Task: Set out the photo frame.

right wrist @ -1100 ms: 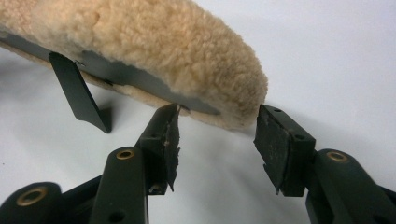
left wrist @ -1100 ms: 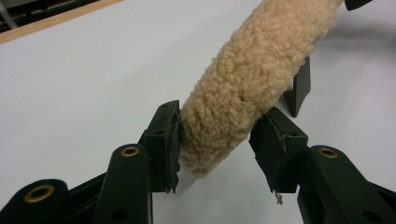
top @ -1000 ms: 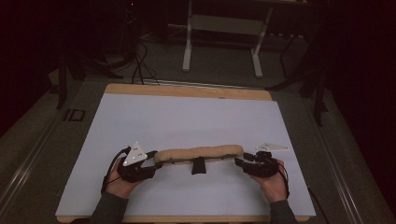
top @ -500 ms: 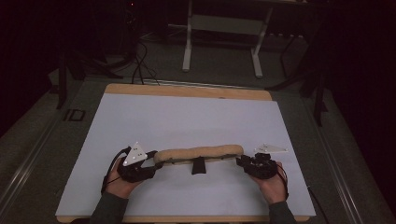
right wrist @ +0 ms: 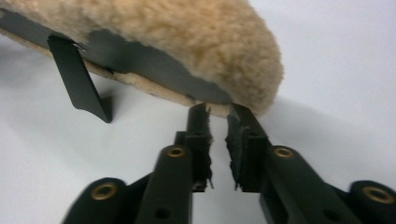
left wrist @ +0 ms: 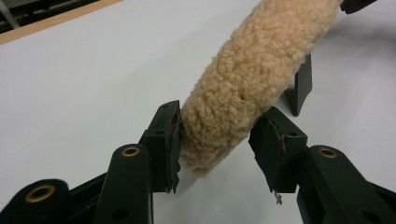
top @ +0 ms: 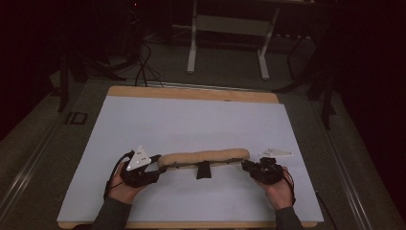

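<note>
Fleece-covered pad (top: 205, 157), long and tan, lying left to right across the near part of the white surface (top: 191, 120), with a black strap (top: 203, 169) hanging from its underside near the middle. Left hand-held gripper (top: 154, 168) at the pad's left end, spread to either side of the fleece tip, one pad touching the fleece (left wrist: 219, 107), the other just clear. Right hand-held gripper (top: 246, 165) at the right end, just narrowed from wide to a thin gap, tips (right wrist: 218, 112) reaching the dark lower edge under the fleece; actual pinch on that edge impossible to tell. Both hands otherwise kept in place over the last second. Judged meaning: right-end grip being taken, lift or straightening of the pad probably next.
</note>
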Demonstrator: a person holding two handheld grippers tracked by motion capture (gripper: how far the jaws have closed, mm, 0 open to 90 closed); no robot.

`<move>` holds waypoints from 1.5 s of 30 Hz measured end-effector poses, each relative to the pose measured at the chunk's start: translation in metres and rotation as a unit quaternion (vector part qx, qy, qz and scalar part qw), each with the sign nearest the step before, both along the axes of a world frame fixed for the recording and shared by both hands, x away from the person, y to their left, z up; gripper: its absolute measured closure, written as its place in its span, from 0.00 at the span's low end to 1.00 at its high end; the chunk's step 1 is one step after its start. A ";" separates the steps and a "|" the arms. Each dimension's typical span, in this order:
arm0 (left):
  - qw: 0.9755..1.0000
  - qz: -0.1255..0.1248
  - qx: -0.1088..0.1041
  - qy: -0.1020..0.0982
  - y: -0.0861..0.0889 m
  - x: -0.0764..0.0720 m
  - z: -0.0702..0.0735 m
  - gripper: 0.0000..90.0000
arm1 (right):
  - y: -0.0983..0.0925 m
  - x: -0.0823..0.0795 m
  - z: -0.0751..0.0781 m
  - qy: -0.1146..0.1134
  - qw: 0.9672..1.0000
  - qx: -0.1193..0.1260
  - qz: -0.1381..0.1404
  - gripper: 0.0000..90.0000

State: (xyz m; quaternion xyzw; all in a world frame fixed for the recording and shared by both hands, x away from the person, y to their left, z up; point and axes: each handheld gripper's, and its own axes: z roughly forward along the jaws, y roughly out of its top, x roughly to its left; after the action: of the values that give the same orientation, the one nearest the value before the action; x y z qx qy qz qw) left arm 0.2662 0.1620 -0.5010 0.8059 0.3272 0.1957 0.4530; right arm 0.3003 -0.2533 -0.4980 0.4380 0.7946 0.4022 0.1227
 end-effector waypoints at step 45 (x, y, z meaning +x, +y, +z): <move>1.000 -0.004 0.020 -0.009 -0.002 -0.010 -0.001 0.69 | 0.019 0.032 0.005 -0.006 1.000 0.007 -0.026 1.00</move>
State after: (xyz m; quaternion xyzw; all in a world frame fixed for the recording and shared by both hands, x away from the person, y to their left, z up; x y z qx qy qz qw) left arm 0.2561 0.1595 -0.5015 0.8142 0.3160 0.2081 0.4403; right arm 0.3321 -0.2348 -0.4930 0.4567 0.7795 0.4070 0.1348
